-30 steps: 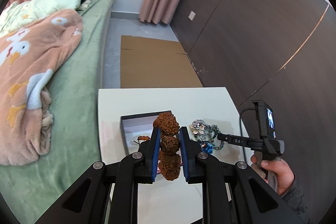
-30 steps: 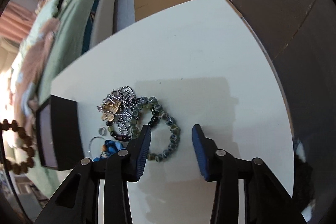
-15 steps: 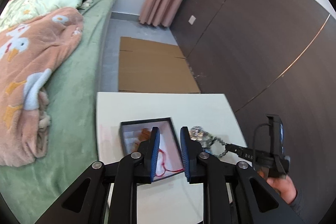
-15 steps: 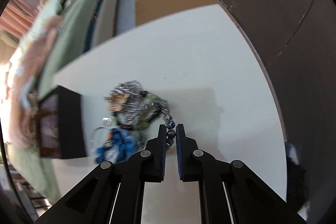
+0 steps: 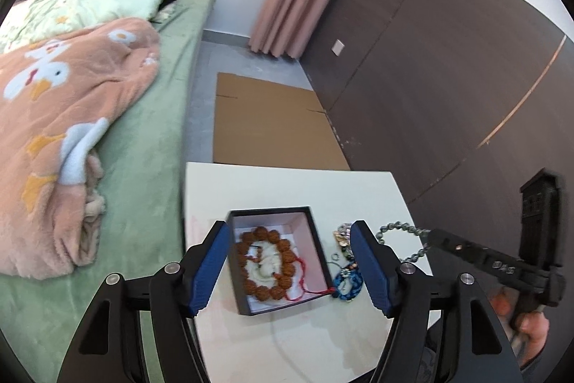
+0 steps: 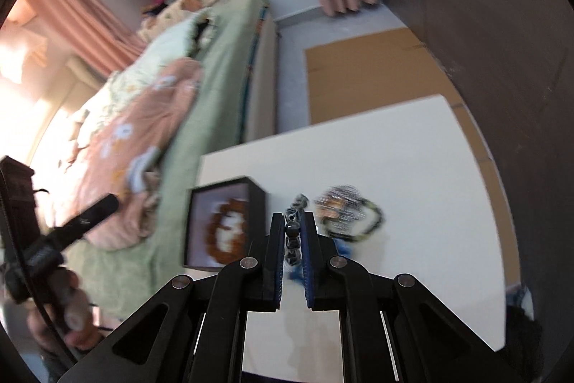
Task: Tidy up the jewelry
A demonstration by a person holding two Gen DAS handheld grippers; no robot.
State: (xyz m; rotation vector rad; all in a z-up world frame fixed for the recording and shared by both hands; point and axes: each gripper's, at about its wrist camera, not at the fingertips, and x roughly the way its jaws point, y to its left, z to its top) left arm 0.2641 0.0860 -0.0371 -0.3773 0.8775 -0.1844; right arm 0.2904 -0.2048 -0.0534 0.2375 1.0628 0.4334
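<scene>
A black jewelry box (image 5: pixel 313 225) with a pale lining sits on the white table (image 5: pixel 287 189). A brown rough-bead bracelet (image 5: pixel 267 264) with a red cord lies inside it. My left gripper (image 5: pixel 290 270) is open and empty above the box. My right gripper (image 6: pixel 293 232) is shut on a grey-green bead bracelet (image 6: pixel 294 230) and holds it lifted above the table; the bracelet also shows in the left wrist view (image 5: pixel 398 228). The box also shows in the right wrist view (image 6: pixel 260 194).
A pile of jewelry lies right of the box: a silver chain piece (image 6: pixel 340 200), a green bead loop (image 6: pixel 373 218) and a blue item (image 5: pixel 346 284). A bed (image 5: pixel 143 167) with a pink blanket borders the table's left side. Flat cardboard (image 5: pixel 272 124) lies on the floor beyond; a dark wall stands to the right.
My left gripper let the brown bracelet go into the box and opened wide. My right gripper shut on the grey-green bracelet and lifted it from the pile.
</scene>
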